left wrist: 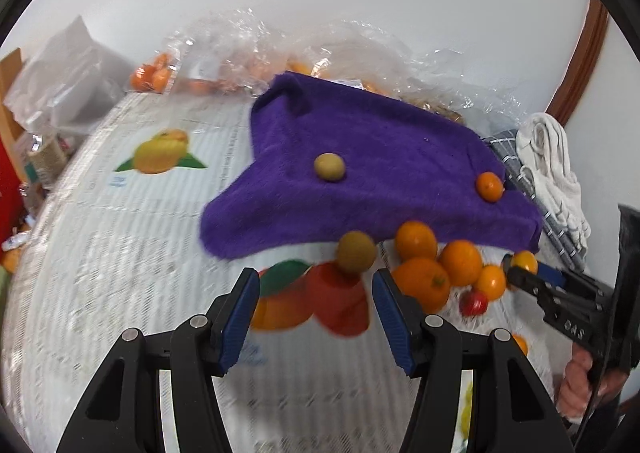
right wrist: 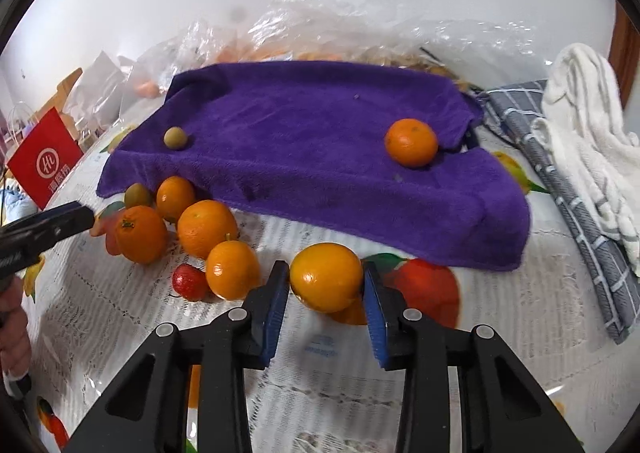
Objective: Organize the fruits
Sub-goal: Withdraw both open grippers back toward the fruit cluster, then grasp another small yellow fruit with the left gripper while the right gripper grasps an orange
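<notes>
A purple towel (right wrist: 320,149) lies on the table with a small green fruit (right wrist: 175,138) at its left and an orange (right wrist: 411,142) at its right. My right gripper (right wrist: 326,285) is shut on an orange (right wrist: 326,277) just in front of the towel. Several oranges (right wrist: 206,227), a second green fruit (right wrist: 137,195) and a red strawberry (right wrist: 189,281) cluster at the left. In the left wrist view my left gripper (left wrist: 314,295) is open, and the green fruit (left wrist: 355,251) sits just beyond its fingertips, by the towel (left wrist: 360,173).
A printed tablecloth (right wrist: 120,313) covers the table. A grey checked cloth (right wrist: 560,181) and a white towel (right wrist: 588,125) lie at the right. Clear plastic bags (right wrist: 320,29) with oranges sit behind the towel. A red box (right wrist: 44,165) stands at the left.
</notes>
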A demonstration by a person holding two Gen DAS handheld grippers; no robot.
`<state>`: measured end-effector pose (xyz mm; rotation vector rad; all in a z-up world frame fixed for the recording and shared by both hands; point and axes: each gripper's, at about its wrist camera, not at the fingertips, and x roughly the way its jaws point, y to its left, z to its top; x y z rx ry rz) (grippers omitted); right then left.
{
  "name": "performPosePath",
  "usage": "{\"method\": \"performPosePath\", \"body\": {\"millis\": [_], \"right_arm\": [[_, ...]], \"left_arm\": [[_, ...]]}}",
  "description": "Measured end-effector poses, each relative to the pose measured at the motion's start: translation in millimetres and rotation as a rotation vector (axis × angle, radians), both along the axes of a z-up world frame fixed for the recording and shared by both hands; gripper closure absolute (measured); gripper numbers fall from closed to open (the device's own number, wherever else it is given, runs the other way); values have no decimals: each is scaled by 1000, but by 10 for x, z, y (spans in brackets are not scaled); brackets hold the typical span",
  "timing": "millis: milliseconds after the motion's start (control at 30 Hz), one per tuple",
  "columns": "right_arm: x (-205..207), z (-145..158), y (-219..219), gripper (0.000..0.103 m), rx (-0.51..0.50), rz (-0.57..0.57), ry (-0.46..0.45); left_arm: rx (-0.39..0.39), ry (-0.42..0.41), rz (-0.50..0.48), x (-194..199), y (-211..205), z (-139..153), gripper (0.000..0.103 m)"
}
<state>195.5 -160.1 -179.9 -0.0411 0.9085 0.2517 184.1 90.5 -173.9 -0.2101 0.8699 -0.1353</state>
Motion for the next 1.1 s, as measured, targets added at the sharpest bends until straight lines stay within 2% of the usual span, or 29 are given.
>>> {"method": "performPosePath", "body": {"millis": [33, 100, 333, 633, 833, 933, 1100], "right_arm": [[-7, 2, -58, 67, 7, -13, -4], [-20, -7, -144, 67, 12, -37, -9], [21, -112, -334, 67, 57, -86, 20], [36, -128, -277, 66, 9, -76, 13], [36, -132, -242, 65, -24, -74, 12], [32, -132, -232, 64, -30, -75, 11], [26, -133, -215, 64, -44, -74, 4]], "left_arm": [[-18, 2, -12, 33, -10, -12, 52], [-45, 10, -31, 118, -44, -35, 54], [-50, 33, -67, 318, -169, -150, 65], [-4, 8, -65, 272, -233, -184, 69], [-10, 11, -60, 280, -202, -186, 70], [6, 11, -69, 288, -232, -184, 77], [-5, -16, -77, 257, -216, -151, 78]]}}
